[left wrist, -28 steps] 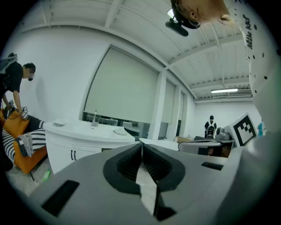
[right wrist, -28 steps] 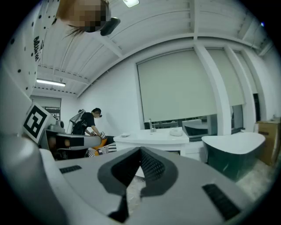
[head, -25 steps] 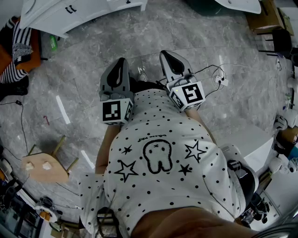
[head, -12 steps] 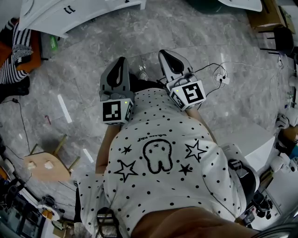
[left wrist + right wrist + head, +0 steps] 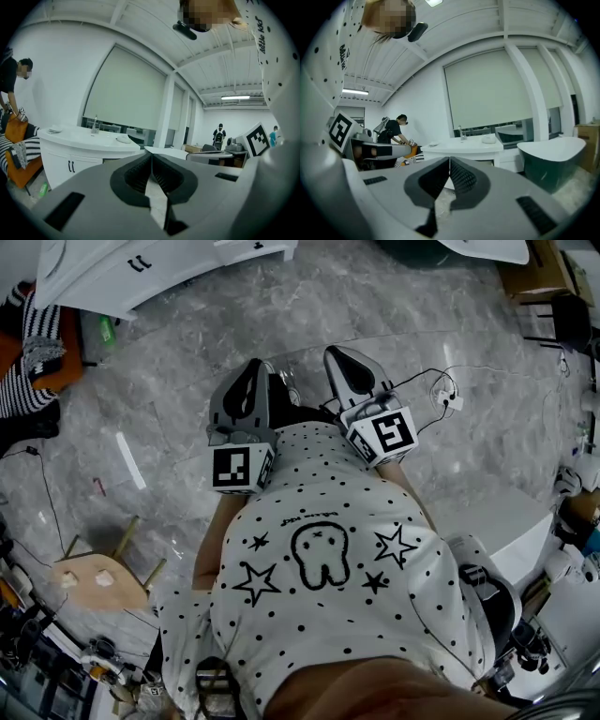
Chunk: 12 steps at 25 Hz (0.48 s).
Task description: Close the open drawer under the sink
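The white sink vanity (image 5: 141, 268) stands at the top left of the head view, across the marble floor. It also appears in the left gripper view as the vanity (image 5: 89, 143), with a faucet (image 5: 95, 124) and two dark door handles (image 5: 71, 166). The right gripper view has the vanity (image 5: 464, 145) straight ahead, and a white block (image 5: 509, 161) juts out under the counter's right end. I cannot tell whether that is the drawer. My left gripper (image 5: 251, 382) and right gripper (image 5: 345, 364) are held side by side before the person's chest, both shut with nothing in them and far from the vanity.
A dark freestanding tub (image 5: 553, 157) stands right of the vanity. A wooden stool (image 5: 94, 579) is on the floor at the left. A person (image 5: 396, 130) bends over an orange seat (image 5: 16, 140) beside the vanity. Cables and a socket (image 5: 442, 399) lie to the right.
Both grippers have shifted a little up the head view, toward the vanity, still shut. The stool has slid lower in the picture as the view moved.
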Tool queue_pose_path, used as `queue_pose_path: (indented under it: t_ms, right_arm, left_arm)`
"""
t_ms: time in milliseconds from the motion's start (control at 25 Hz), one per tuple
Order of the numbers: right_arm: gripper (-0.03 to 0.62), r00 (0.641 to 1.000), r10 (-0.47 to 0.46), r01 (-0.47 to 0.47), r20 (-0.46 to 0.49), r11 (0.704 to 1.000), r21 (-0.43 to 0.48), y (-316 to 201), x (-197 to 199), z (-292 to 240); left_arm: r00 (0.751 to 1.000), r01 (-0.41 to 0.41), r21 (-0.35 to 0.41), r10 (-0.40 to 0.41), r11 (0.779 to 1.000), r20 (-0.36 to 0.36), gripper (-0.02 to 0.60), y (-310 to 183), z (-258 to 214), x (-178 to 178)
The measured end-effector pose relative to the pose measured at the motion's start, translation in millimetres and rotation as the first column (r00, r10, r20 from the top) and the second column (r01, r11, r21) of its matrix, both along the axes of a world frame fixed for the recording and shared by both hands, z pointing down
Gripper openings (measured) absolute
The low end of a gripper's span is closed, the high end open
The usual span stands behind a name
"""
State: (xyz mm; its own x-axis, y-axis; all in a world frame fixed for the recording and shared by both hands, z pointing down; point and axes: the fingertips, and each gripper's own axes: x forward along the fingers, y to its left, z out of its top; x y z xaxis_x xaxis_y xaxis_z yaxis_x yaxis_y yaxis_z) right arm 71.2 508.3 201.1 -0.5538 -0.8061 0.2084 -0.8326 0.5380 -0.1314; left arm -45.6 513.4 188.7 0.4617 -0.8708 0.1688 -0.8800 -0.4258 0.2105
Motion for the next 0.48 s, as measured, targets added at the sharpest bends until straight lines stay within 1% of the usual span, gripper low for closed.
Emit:
queue_pose_path:
  t_ms: [80,240,480]
  right_arm:
    - [0.015,1.000,0.017,-0.017,-0.009,1.000,0.005,-14.9,-4.1,-1.6]
    - [0.015,0.999,0.040,-0.040,-0.010,0.999,0.009,-51.4,-17.9,-1.4]
    - [0.015,0.998,0.051,-0.050,-0.023,0.999,0.009,-86.9,-41.7,-14.3]
  left_arm:
    - [1.000,-0.011,-0.022,0.011,1.000,0.004,0.017,-16.0,-0.7,-5.8]
    - [1.000,-0.011,0.020,0.011,1.000,-0.012,0.017,-59.6,-2.1,-24.0]
    - [1.000,-0.017,0.028,0.017,0.999,-0.004,0.017,-100.3,-16.3,-46.7]
